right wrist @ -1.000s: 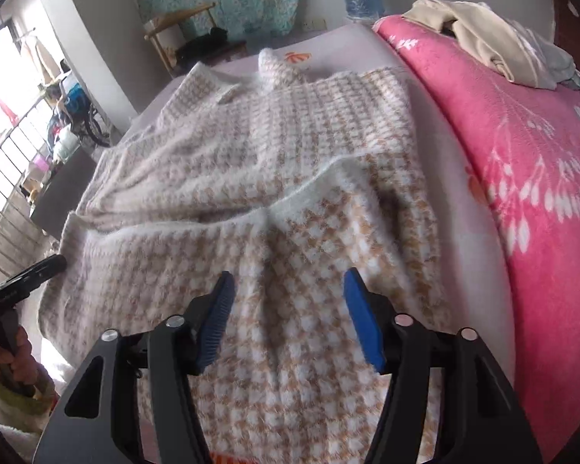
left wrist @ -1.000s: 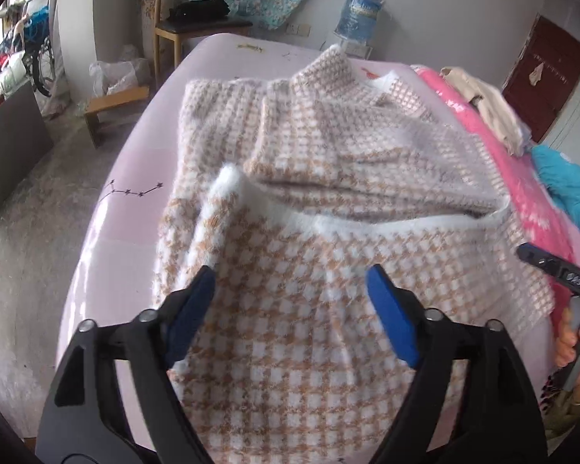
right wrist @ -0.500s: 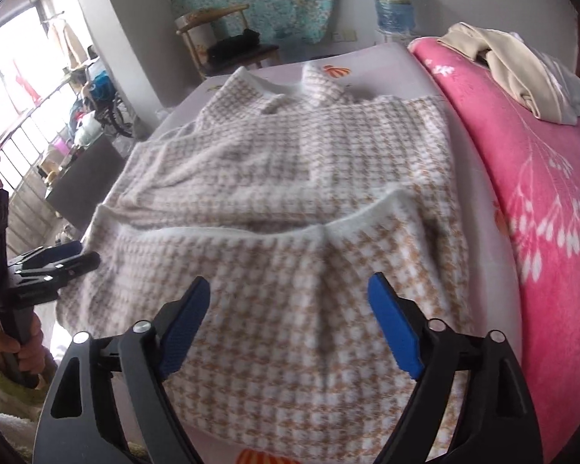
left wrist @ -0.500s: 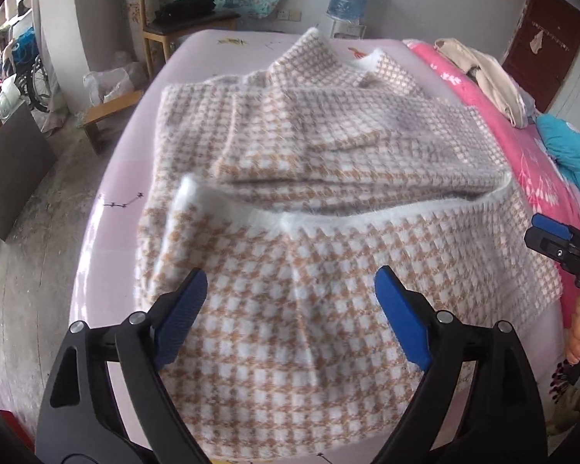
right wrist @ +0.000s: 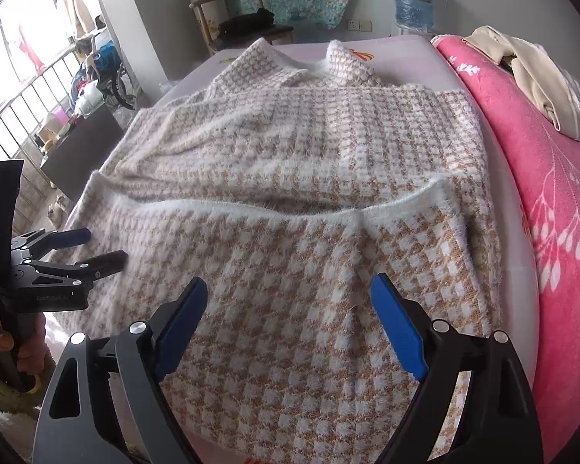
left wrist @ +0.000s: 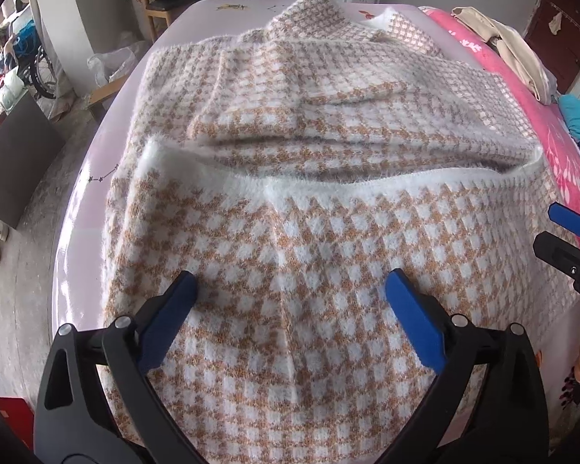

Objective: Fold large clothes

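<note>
Left tool above near part of checked sweater, jaws opening, nothing gripped. Sweater flat on bed, hem folded up over body. Right tool released, above sweater; pink blanket at right.

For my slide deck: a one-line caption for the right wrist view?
Right gripper, fingers apart, above a checked sweater with its hem folded up on the bed.

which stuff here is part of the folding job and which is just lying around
Part of the job:
- checked sweater
- left tool, jaws opening, nothing between them
- right tool, open, empty

Lying about:
- pink blanket
- beige clothes
- water bottle
- wooden chair
</note>
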Demonstrator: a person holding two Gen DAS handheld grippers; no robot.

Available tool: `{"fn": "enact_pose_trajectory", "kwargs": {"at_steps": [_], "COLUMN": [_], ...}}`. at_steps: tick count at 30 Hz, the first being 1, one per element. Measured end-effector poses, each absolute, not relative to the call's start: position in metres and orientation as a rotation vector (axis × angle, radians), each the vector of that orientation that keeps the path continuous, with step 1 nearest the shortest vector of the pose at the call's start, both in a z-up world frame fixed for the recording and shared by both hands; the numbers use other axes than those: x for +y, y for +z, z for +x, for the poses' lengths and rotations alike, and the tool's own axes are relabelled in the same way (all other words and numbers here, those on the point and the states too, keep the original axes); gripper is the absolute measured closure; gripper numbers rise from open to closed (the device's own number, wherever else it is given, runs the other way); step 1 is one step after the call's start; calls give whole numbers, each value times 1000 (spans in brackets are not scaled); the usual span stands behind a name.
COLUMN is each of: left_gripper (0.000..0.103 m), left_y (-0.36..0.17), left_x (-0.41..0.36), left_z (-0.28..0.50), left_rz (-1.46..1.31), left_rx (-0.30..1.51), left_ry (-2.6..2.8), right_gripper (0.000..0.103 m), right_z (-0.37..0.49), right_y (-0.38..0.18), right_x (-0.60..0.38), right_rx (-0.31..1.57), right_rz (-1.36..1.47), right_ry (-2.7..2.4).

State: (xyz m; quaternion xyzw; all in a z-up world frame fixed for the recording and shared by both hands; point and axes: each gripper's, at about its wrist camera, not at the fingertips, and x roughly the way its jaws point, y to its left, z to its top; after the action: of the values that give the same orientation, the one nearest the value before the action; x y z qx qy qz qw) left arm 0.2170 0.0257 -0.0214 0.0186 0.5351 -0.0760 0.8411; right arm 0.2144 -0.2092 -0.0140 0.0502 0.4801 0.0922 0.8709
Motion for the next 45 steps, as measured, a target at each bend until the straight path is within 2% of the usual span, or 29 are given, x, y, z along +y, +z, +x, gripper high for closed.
{"fn": "enact_pose_trajectory", "kwargs": {"at_steps": [20, 24, 35, 38, 45], "left_gripper": [8, 8, 7, 7, 7], "left_y": [-23, -24, -25, -26, -26], "left_x": [25, 25, 23, 24, 23], "left_z": [220, 222, 233, 233, 233], "left_rz": [27, 23, 25, 26, 26], "left_rx": [1120, 1135, 1196, 1195, 1199], "left_ry": [-124, -116, -99, -101, -101], "right_gripper": [19, 12, 10, 6, 6], "right_z": [218, 219, 228, 229, 230], "right_y": [-16, -15, -23, -23, -15], "right_x": [-206, -208, -214, -212, -206], "right_rx": [1013, 1011, 1069, 1076, 1059], "right_rz": [91, 89, 91, 40, -36], "right_ry": [187, 170, 95, 21, -8]}}
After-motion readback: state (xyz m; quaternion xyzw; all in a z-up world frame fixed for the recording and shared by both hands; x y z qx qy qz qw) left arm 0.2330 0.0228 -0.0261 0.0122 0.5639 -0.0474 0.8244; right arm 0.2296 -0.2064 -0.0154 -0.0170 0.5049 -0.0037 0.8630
